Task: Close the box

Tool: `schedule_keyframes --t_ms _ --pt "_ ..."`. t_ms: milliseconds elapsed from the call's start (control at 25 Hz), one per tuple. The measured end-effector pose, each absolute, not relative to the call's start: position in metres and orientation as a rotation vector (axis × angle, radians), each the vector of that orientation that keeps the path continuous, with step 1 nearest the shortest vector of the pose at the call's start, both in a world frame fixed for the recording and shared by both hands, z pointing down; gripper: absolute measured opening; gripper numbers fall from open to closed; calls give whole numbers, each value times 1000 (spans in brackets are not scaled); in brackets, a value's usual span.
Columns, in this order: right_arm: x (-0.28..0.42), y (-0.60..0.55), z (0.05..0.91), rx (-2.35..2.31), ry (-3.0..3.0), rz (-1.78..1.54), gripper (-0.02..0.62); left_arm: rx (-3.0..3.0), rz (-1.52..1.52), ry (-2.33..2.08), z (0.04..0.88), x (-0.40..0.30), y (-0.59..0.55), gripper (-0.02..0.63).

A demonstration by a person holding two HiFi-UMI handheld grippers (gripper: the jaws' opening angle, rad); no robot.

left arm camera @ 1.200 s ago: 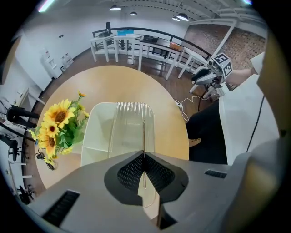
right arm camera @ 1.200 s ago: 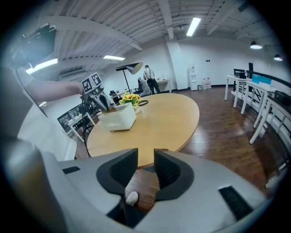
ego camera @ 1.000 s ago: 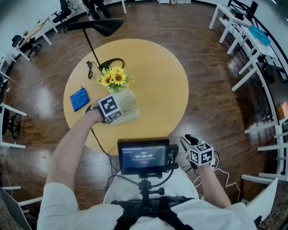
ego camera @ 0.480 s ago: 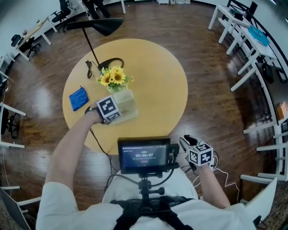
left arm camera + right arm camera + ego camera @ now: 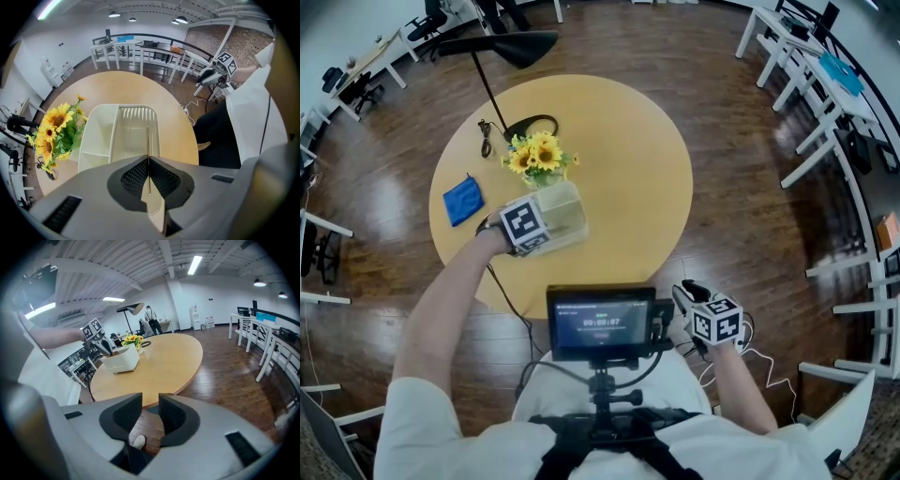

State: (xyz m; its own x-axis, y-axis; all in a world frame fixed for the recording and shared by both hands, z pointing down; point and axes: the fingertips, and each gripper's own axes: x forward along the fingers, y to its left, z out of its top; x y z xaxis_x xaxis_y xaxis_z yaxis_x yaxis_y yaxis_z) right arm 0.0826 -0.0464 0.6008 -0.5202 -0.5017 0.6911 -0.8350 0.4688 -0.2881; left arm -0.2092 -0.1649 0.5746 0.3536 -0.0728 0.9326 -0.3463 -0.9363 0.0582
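Note:
A white plastic box [image 5: 562, 214] with inner compartments stands on the round wooden table [image 5: 628, 169], near its front left edge. Its clear ribbed lid [image 5: 135, 131] is tilted up over the right part of the box. My left gripper [image 5: 149, 161] is shut on the lid's near edge, which shows as a thin line between the pads. From above, the marker cube hides the left gripper [image 5: 539, 230] where it sits over the box. My right gripper [image 5: 686, 295] hangs off the table's near edge, open and empty, with floor showing through the gap between the right gripper's [image 5: 150, 411] jaws.
A vase of sunflowers [image 5: 539, 157] stands just behind the box, touching or nearly so. A blue cloth [image 5: 463, 200] lies at the table's left. A black lamp [image 5: 502, 45] with its base [image 5: 532, 125] and cable sits at the back. A monitor [image 5: 600, 323] is mounted at my chest.
Both grippers keep their places; the left stays shut on the lid. Only the head view has shifted slightly, sliding the table a little upward.

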Motion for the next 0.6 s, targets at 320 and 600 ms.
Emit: schedule_keyframes --t_ms 320,600 --pt "69 -50 596 1031 -2208 810 117 2384 1571 -500 556 -227 -164 135" --pt "54 -54 600 882 -2225 765 117 2319 1280 -1019 509 -279 -142 133"
